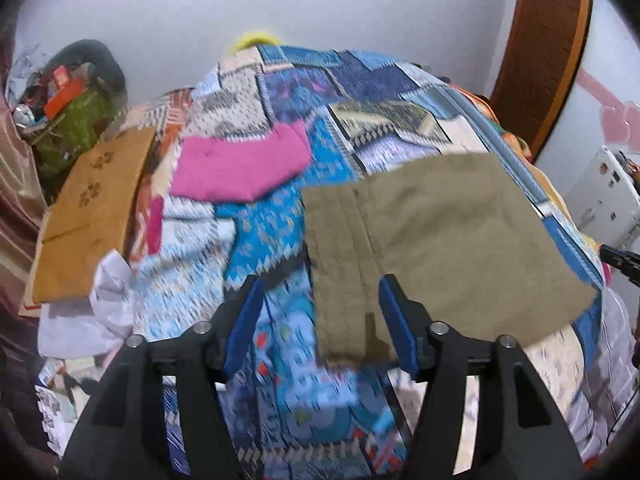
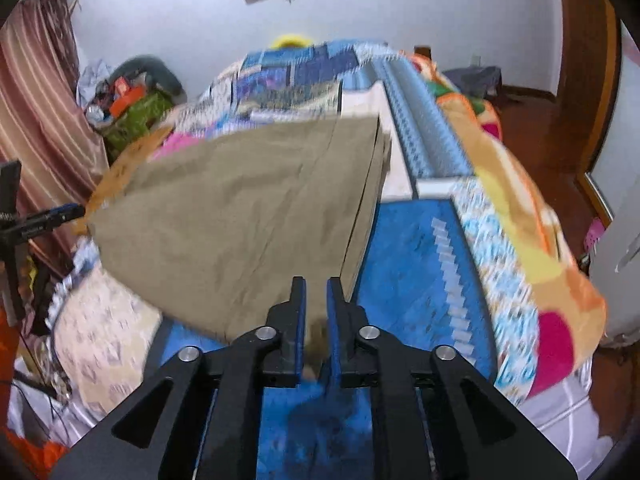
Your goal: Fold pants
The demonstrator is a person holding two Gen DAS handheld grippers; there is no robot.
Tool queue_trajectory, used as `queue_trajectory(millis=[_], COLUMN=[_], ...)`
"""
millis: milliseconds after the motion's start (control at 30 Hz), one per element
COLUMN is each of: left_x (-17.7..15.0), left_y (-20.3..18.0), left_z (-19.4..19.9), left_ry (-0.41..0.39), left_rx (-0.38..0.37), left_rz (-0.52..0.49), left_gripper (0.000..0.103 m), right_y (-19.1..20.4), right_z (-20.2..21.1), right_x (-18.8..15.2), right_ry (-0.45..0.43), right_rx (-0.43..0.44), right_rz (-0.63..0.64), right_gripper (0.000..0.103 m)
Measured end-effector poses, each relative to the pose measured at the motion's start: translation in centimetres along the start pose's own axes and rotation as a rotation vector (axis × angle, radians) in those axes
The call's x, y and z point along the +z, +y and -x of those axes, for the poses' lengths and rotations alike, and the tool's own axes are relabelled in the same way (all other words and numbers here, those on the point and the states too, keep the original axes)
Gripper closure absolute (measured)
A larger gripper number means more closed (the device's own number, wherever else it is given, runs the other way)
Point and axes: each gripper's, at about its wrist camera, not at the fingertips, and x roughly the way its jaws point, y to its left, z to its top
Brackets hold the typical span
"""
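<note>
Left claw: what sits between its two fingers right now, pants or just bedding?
Both, in the left wrist view. The left claw stands open over the khaki pants' seamed edge, with blue patchwork bedspread filling the gap's left part. Neither pad visibly presses the cloth.

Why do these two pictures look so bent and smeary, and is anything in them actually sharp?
Left wrist view: fisheye lens bows the wall and darkens the corners; the patchwork bedspread and khaki pants are motion-smeared, while the left gripper stays fairly crisp. Right wrist view: same bulging distortion, blurred quilt edges, soft even room light without glare; the right gripper is sharpest.
</note>
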Motion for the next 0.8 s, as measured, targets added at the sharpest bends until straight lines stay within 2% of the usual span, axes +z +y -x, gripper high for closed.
queue_trajectory(millis=[100,233,433,667,800], left_x=[2.2,4.7,7.3,7.4,7.0], left_y=[0.3,0.7,0.4,0.3,0.4], left_z=[-1.1,-3.1,-6.3,-11.9,-13.2], left_ry=[-0.004,0.013,0.033,0.149,0.162], left_rx=[0.020,0.018,-0.011,-0.028,-0.065], left_rz=[0.006,0.022,0.016,0.008,0.026], left_gripper=[0.042,0.042,0.042,0.042,0.038], right_y=[-0.6,-1.3,-2.7,-4.6,-5.2], right_z=[-0.1,-1.3,-5.0,-11.8,-15.3], right_x=[2.1,5.1,9.4,12.8,13.6], right_ry=[-0.046,-0.086,-0.089,0.002,0.066], right_rx=[-0.012,-0.033,-0.055,-0.065,-0.060], right_rz=[-0.006,0.017,0.033,0.035,0.031], right_gripper=[0.079,0.079,0.079,0.079,0.079])
